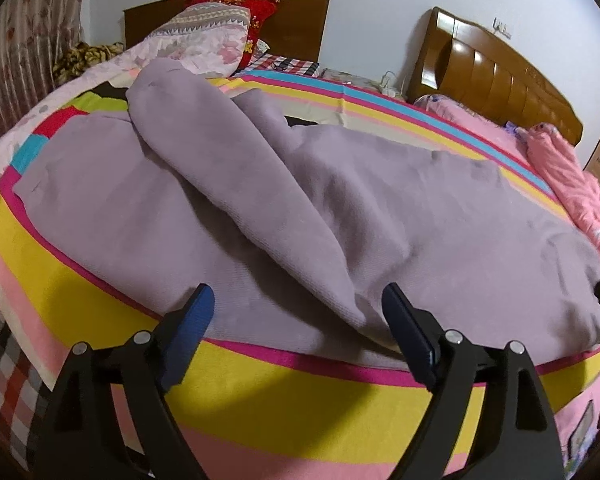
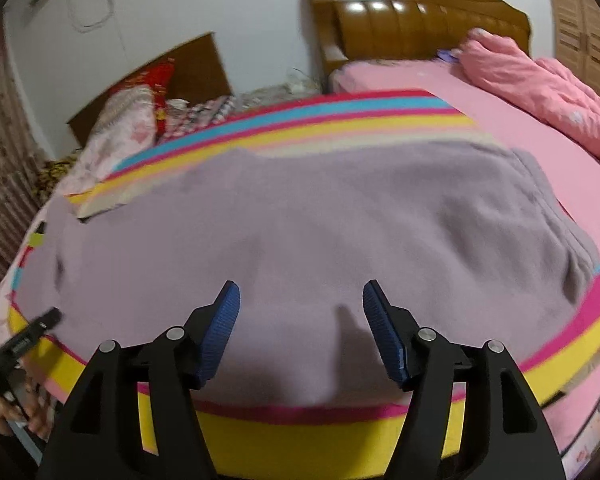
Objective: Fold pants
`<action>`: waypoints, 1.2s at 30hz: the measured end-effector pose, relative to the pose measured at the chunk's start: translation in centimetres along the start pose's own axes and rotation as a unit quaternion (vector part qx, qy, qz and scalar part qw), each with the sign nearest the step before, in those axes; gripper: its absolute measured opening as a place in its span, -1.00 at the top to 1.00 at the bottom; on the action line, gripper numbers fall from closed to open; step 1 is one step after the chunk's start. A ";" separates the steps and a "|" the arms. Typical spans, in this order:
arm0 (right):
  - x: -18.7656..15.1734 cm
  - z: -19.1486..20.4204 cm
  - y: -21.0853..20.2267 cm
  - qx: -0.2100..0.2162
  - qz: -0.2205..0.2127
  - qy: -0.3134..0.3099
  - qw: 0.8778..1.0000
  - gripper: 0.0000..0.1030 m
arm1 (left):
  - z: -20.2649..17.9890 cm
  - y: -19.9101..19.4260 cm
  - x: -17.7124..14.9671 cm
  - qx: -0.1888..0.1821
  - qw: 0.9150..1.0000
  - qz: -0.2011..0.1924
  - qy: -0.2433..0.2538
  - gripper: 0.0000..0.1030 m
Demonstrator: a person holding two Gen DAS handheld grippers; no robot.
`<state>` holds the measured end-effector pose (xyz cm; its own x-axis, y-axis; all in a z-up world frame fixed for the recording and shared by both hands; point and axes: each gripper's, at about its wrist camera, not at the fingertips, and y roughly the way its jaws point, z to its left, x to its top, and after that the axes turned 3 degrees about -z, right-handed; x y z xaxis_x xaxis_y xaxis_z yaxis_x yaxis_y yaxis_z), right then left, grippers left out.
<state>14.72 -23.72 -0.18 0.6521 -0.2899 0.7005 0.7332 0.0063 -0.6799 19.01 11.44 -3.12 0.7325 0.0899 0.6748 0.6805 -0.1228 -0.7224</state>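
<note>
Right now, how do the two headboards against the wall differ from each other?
The dark headboard is flat, plain and deep brown, with pillows piled against it. The lighter headboard is a glossy orange-brown with padded vertical panels and a curved top, and a pink quilt lies along its bed. Both are wooden and stand against the same white wall.

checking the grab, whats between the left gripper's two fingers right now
In the left wrist view, the left gripper stands open over the near edge of the lilac pants; a raised fold of that fabric lies between its fingers, unpinched.
</note>
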 end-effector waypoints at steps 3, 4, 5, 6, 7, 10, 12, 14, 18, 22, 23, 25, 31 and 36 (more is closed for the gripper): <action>1.2 3.4 0.7 0.030 -0.008 -0.033 0.999 -0.23 | 0.8 -0.8 0.1 0.009 1.000 -0.004 -0.009 -0.86; 1.6 5.1 1.3 0.046 -0.009 -0.047 0.998 -0.24 | 1.3 -1.2 0.2 0.022 1.000 -0.007 -0.012 -0.89; 1.9 6.4 1.8 0.060 -0.006 -0.057 0.997 -0.24 | 1.9 -1.4 0.3 0.027 0.999 -0.012 -0.015 -0.89; 2.1 8.1 2.5 0.078 -0.002 -0.069 0.995 -0.24 | 2.4 -1.6 0.3 0.031 0.999 -0.016 -0.018 -0.89; 2.3 9.9 3.3 0.099 0.003 -0.084 0.992 -0.24 | 3.5 -1.9 0.3 0.044 0.999 -0.021 -0.021 -0.90; 2.2 14.8 4.6 0.135 0.008 -0.130 0.982 -0.43 | 7.0 -2.2 0.4 0.101 0.994 -0.026 -0.034 -0.91; 2.0 18.0 5.6 0.147 0.002 -0.171 0.974 -0.43 | 10.8 -2.4 0.7 0.125 0.989 -0.024 -0.070 -0.91; 1.7 19.7 6.3 0.159 0.003 -0.190 0.969 -0.43 | 14.6 -2.9 1.3 0.131 0.984 -0.033 -0.113 -0.90; 1.0 20.1 8.4 0.164 0.028 -0.186 0.968 -0.44 | 22.3 -3.1 3.7 0.183 0.963 -0.045 -0.192 -0.78; 0.7 19.6 9.6 0.164 0.045 -0.170 0.971 -0.44 | 23.4 -3.8 7.2 0.189 0.959 -0.073 -0.198 -0.75; 0.6 19.9 9.8 0.163 0.045 -0.172 0.970 -0.44 | 23.0 -3.4 8.0 0.177 0.962 -0.074 -0.193 -0.75; 0.5 20.1 10.6 0.162 0.058 -0.174 0.970 -0.44 | 21.3 -1.7 10.5 0.113 0.974 -0.068 -0.183 -0.77; 0.5 19.1 11.7 0.181 0.084 -0.143 0.969 -0.48 | 20.9 5.9 16.3 0.018 0.975 -0.038 -0.219 -0.38; 0.5 19.3 11.7 0.190 0.087 -0.142 0.967 -0.56 | 23.7 12.8 19.4 0.015 0.968 0.000 -0.250 0.07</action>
<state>27.30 -5.36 -3.60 0.7589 0.0224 0.6508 0.5902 0.3987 -0.7019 42.38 34.99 -2.88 0.6452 0.5575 0.5224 0.6747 -0.0950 -0.7319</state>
